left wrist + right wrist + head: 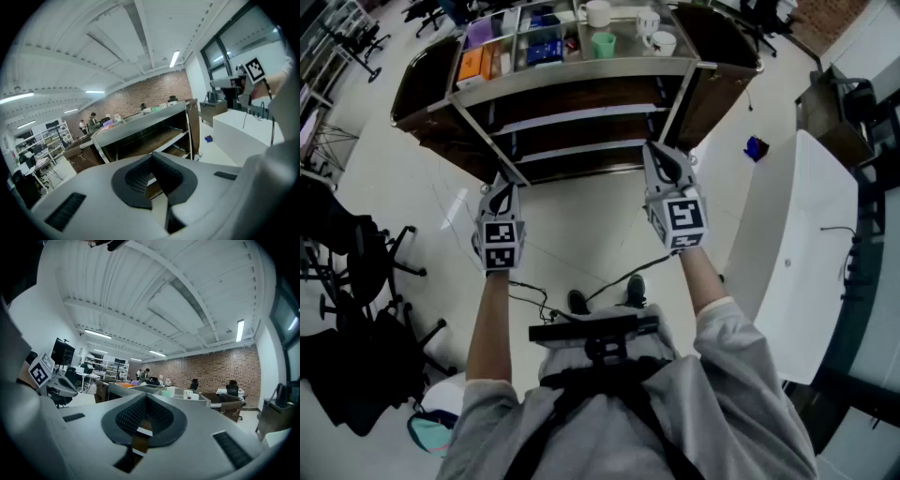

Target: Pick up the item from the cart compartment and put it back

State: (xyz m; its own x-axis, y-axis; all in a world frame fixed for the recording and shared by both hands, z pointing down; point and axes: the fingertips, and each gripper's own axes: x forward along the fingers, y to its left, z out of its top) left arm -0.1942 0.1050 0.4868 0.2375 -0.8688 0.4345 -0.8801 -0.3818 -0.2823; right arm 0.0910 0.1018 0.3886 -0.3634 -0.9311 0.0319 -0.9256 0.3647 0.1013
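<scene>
The steel-and-wood cart (581, 80) stands ahead, its top split into compartments. They hold an orange box (471, 64), a blue box (544, 47), a green cup (603, 44) and white mugs (661, 42). My left gripper (499, 185) hangs shut and empty just short of the cart's lower shelves, left of centre. My right gripper (667, 159) is level with it on the right, jaws together, holding nothing. The left gripper view shows the closed left gripper (153, 185) with the cart (140, 124) beyond. From the right gripper (143, 425) the cart's top (136, 389) shows.
A white desk (806, 244) runs along the right, and a small blue object (756, 147) lies on the floor beside the cart. Black office chairs (366, 272) crowd the left. A cable (609, 281) trails over the floor near the person's feet. People stand far back in the room.
</scene>
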